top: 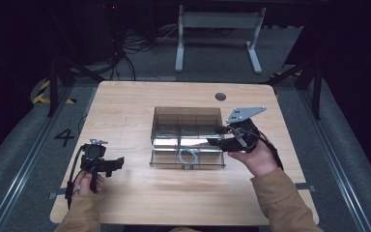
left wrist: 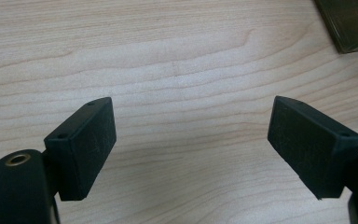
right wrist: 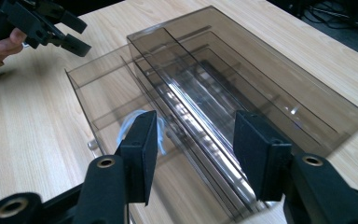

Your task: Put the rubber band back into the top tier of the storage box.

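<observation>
A smoky clear plastic box stands mid-table with its drawer pulled out toward me. In the drawer lies a pale looped cord or band, also seen through the drawer wall in the right gripper view. My right gripper hovers at the box's right front corner, pointing left, open with nothing held. Near the table's front left, my left gripper is open over bare wood, pointing toward the box.
The wooden table has a round cable hole behind the box. A corner of the box shows at the top right of the left gripper view. A white desk frame stands on the floor beyond.
</observation>
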{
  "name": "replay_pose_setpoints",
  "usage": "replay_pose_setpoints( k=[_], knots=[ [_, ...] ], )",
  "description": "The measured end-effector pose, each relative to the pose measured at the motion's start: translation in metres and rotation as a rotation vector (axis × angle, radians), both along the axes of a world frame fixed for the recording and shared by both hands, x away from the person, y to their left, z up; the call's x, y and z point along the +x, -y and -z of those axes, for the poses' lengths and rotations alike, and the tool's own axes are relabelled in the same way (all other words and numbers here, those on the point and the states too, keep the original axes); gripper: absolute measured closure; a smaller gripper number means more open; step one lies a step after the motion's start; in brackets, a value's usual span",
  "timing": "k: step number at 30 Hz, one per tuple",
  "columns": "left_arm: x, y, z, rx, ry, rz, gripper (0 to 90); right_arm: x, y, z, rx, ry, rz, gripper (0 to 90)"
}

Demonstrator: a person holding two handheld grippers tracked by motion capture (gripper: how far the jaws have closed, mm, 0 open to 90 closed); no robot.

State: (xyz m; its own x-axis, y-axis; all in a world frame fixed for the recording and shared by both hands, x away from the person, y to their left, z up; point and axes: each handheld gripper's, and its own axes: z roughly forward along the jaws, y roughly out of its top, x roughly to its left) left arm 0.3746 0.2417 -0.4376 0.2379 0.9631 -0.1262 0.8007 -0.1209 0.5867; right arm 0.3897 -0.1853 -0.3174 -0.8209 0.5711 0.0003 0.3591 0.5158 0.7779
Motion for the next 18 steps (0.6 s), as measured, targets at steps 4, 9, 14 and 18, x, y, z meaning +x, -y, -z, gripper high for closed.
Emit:
replay_pose_setpoints(
  k=[4, 9, 14, 18],
  knots=[
    [0.003, 0.001, 0.0, -0.005, -0.001, 0.006, 16.0, -0.003, 0.016, -0.001, -0.001, 0.004, 0.034, 50.5],
    [0.005, 0.003, -0.001, -0.008, 0.003, 0.011, 16.0, -0.004, 0.032, -0.001, -0.004, 0.009, 0.075, 49.7],
    [0.006, 0.003, -0.001, -0.013, 0.001, 0.014, 16.0, -0.005, 0.047, -0.001, -0.018, 0.025, 0.11, 49.5],
    [0.006, 0.003, -0.001, -0.012, -0.002, 0.018, 16.0, -0.005, 0.053, -0.002, -0.029, 0.03, 0.139, 49.4]
  ],
)
